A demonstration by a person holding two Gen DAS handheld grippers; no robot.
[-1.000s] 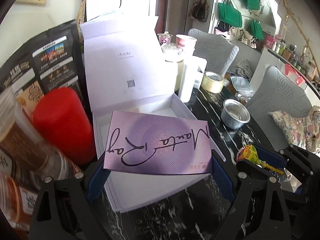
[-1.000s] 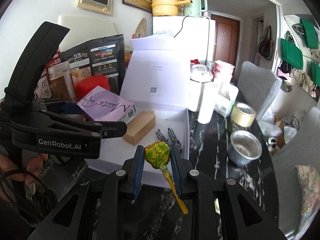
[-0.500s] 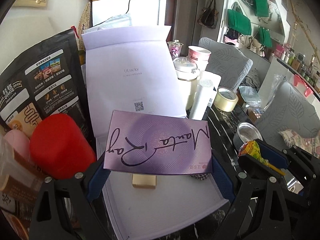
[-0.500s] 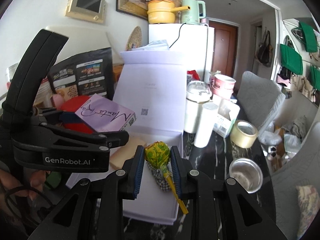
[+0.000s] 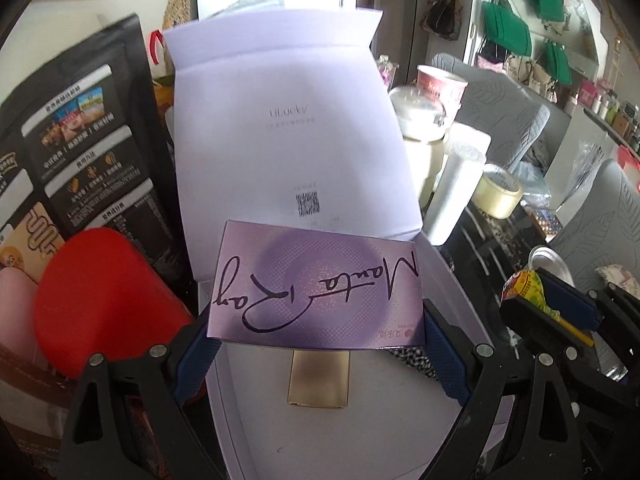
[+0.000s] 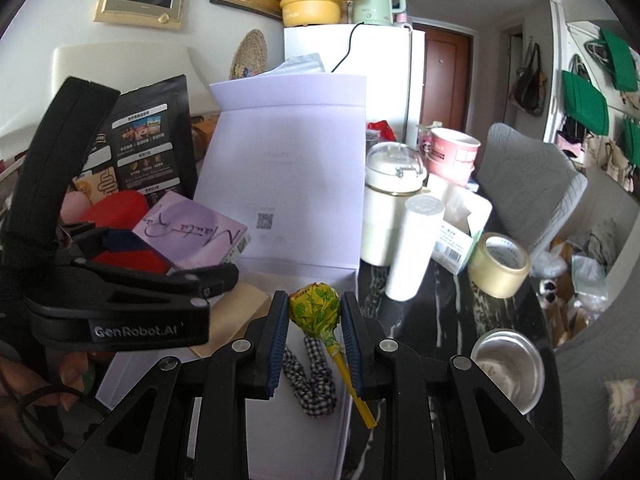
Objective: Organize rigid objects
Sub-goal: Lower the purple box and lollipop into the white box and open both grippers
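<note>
Both tools loaded above the open white box

The left tool [image 5: 316, 344] clamps the purple carton [image 5: 316, 284], the right tool [image 6: 314, 320] the lollipop [image 6: 316, 308], above the white box [image 6: 256, 420]. A tan packet [image 5: 318, 378] and checked fabric [image 6: 312, 380] already lie inside; both held items seem left. Cluttered dark marble tabletop [image 6: 440, 304], kitchen behind.

Soft daylight, heavy fisheye warp

Both views are bright and evenly lit, with glare washing the raised white box lid [image 5: 288, 128]; edges bend and darken to black corners, and nearby objects at the left rim blur slightly.
</note>
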